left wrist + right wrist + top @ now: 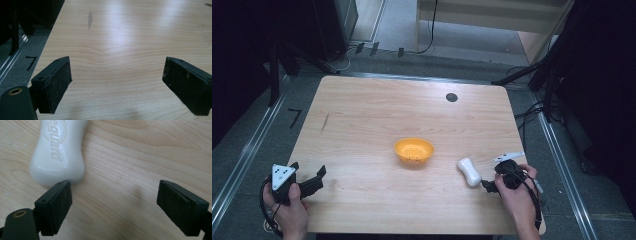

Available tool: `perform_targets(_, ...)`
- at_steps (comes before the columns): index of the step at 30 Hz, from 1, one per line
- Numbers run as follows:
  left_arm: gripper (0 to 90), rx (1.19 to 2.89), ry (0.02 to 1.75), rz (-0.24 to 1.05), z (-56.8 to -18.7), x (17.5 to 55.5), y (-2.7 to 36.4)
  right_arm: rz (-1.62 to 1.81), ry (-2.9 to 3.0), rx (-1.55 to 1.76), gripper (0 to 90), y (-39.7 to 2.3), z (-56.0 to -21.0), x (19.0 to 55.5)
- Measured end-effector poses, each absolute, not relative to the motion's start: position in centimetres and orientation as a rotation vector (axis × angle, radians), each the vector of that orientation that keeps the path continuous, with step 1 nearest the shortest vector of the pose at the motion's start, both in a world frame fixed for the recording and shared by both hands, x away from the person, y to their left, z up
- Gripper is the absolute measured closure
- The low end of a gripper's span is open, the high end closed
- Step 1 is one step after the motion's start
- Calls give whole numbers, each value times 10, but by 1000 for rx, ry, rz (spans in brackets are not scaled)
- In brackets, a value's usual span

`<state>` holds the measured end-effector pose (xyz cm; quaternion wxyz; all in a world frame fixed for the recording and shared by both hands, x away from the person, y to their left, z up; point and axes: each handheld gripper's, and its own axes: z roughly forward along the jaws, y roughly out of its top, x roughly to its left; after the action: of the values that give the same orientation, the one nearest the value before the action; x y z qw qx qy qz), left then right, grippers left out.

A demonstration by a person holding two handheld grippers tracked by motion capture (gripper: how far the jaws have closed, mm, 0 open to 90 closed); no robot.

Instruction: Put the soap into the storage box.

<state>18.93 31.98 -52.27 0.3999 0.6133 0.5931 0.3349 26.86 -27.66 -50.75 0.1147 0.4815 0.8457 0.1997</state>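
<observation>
My right gripper (113,202) sits low over the wooden table (362,125) near its front right corner, jaws spread wide with nothing but bare wood between them. The white bar of soap (58,150) lies flat on the table just ahead of my left-hand jaw in the right gripper view; that jaw's tip stands at the soap's rounded near end, and I cannot tell whether it touches. The embossed lettering on top of the soap faces up. From the high view, the soap (469,172) rests just beside my right gripper (492,184), to its left, and a little to the right of and nearer me than the orange bowl (413,151), which stands around the middle of the table, apart from the soap. My left gripper (307,175) hovers at the front left edge of the table, well away from both, its jaws likewise wide apart over empty wood.
</observation>
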Motion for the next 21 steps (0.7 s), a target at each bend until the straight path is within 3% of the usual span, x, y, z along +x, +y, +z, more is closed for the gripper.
perform_targets(21,90,1540,1504,828,-523,190,322,550,2541,1398,138,-251,-481,283)
